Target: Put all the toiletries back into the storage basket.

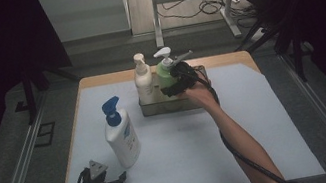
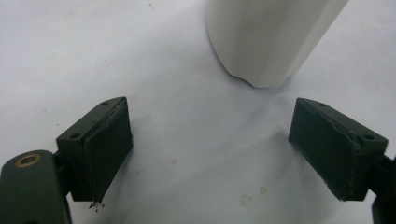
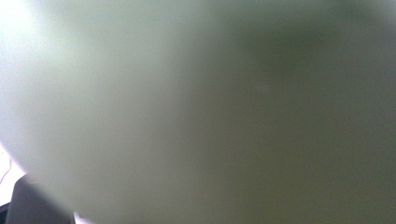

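Note:
A green pump bottle with a white pump stands in a clear tray at the back of the table. My right gripper reaches it from the right and is shut on its body. In the right gripper view the green bottle is a close blur and hides the jaws. A cream pump bottle stands in the tray's left part. A white bottle with a blue pump stands upright at the front left. My left gripper rests just before it, open, with the white bottle's base beyond the pads.
A white sheet covers the wooden table. My right forearm and its black cable cross the sheet from the bottom right to the tray. Metal rails run along both sides of the table, and a desk frame with cables stands behind it.

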The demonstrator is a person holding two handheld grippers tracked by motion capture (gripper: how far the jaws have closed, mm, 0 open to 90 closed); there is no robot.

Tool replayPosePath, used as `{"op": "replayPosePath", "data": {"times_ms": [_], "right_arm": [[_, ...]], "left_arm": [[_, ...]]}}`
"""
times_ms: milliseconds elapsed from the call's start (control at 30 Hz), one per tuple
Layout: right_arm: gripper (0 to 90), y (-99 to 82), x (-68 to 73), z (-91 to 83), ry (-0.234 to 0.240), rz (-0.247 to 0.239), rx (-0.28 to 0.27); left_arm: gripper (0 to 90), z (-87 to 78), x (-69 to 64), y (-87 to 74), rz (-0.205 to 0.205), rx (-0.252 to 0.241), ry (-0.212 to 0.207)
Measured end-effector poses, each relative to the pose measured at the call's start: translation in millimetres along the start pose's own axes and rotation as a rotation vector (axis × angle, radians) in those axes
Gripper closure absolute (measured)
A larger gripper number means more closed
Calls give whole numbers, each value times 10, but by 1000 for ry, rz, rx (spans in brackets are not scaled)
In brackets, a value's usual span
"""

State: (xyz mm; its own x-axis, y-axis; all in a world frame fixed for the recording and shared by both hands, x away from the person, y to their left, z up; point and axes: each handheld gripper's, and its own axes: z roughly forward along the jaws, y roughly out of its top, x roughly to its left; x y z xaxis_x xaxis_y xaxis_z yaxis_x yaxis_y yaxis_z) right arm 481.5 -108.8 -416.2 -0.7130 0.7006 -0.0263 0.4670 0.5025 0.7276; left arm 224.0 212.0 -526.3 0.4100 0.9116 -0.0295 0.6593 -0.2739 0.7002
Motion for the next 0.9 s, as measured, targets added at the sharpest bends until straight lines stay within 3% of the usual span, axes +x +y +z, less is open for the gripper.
{"op": "replayPosePath", "data": {"times_ms": [433,900], "right_arm": [[118,-42,-19,61,16,16,23],[110,-108,-37,35,24,20,-27]], "left_arm": [[130,0,-1,0,0,0,0],[130,0,-1,-1,0,-1,1]]}}
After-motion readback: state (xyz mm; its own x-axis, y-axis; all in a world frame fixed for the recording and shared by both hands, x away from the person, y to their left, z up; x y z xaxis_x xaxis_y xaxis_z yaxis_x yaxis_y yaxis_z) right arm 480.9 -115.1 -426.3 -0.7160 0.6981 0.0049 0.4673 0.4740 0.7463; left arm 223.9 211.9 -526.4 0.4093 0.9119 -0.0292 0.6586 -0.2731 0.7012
